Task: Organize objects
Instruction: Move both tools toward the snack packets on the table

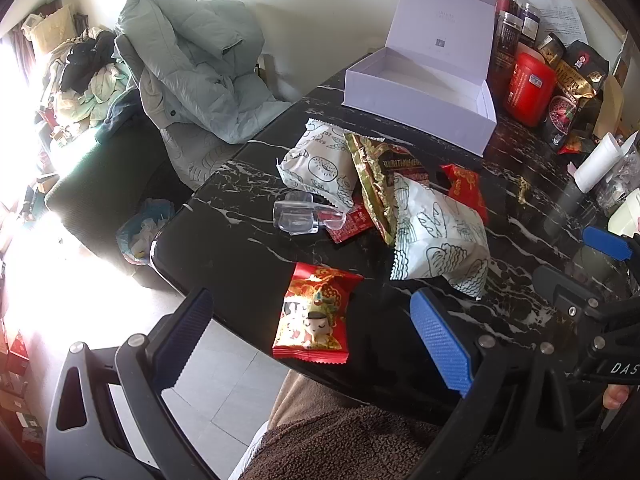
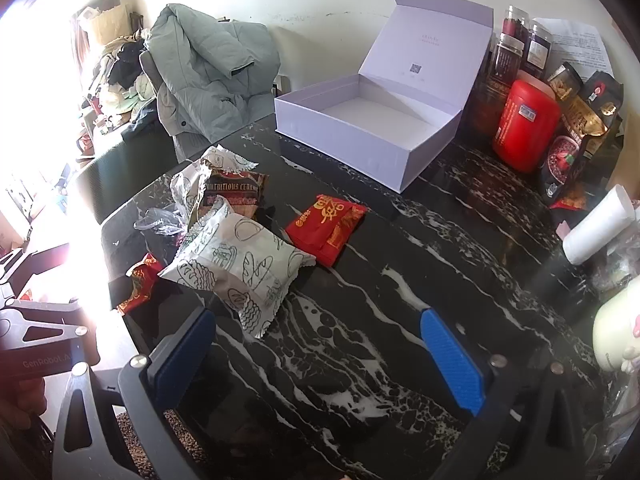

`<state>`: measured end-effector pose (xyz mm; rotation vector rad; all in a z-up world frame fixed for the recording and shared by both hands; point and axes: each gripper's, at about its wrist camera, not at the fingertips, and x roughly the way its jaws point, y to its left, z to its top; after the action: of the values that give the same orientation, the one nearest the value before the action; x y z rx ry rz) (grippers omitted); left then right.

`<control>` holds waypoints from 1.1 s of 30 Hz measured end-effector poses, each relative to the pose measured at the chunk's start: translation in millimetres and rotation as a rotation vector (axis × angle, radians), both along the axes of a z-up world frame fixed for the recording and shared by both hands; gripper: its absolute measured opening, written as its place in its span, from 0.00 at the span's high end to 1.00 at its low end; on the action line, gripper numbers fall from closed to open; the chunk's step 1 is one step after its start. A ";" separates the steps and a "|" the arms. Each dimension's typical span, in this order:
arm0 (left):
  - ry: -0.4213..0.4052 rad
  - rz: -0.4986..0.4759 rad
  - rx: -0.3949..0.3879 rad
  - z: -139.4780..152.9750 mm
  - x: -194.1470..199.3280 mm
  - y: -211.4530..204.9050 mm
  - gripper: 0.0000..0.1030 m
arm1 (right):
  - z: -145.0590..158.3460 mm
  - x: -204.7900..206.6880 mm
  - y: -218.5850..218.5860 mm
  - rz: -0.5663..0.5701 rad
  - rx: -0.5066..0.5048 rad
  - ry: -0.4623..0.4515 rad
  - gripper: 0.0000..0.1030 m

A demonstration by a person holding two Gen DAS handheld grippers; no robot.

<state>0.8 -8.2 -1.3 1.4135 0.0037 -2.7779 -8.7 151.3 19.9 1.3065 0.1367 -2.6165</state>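
The left claw (image 1: 312, 344) was wide open and held nothing. It hung over the near edge of the black tabletop with white veins (image 1: 240, 248). Between its blue fingers (image 1: 440, 344) lay a red snack packet with a cartoon face (image 1: 314, 316), not touched. The right claw (image 2: 320, 356) was wide open too, over bare tabletop, and gripped nothing.

Just past the claws sat a white puffy bag with bread drawings (image 2: 240, 264). Behind it lay a gold and dark packet that read "NUTRITIOUS CEREAL" (image 2: 236, 190). A second white bag with doughnut drawings (image 1: 316, 164) lay beside it, and a clear plastic piece (image 1: 296, 214) was just in front of that one. A flat red packet with gold writing (image 2: 326, 222) lay near the bread bag.

Farther back stood an open white cardboard box with its lid up (image 2: 376, 120), with nothing in it. Beside it was a big red plastic jar (image 2: 524, 128) among dark jars. A pale green puffy coat (image 1: 192, 64) hung over a chair by the cream wall. The other claw's frame read "GenRobot.AI".
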 end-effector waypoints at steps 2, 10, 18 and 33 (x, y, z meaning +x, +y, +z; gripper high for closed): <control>-0.003 0.000 -0.002 -0.1 -0.7 0.0 0.03 | -0.9 0.0 -0.2 0.000 -0.001 -0.002 0.00; -0.009 0.001 -0.009 -1.3 -0.5 1.3 0.03 | -3.3 -0.9 -0.3 0.002 0.000 -0.006 0.00; -0.015 0.007 -0.016 -2.0 -3.1 0.0 0.03 | -6.0 -3.6 -3.1 0.012 0.000 -0.014 0.00; -0.058 0.005 -0.015 -12.4 -7.3 1.4 0.03 | -16.9 -6.9 -3.5 0.025 -0.020 -0.050 0.00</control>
<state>-6.5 -6.7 -13.6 1.4875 -0.0152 -2.7264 -15.6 147.8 3.0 1.3538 0.1173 -2.5555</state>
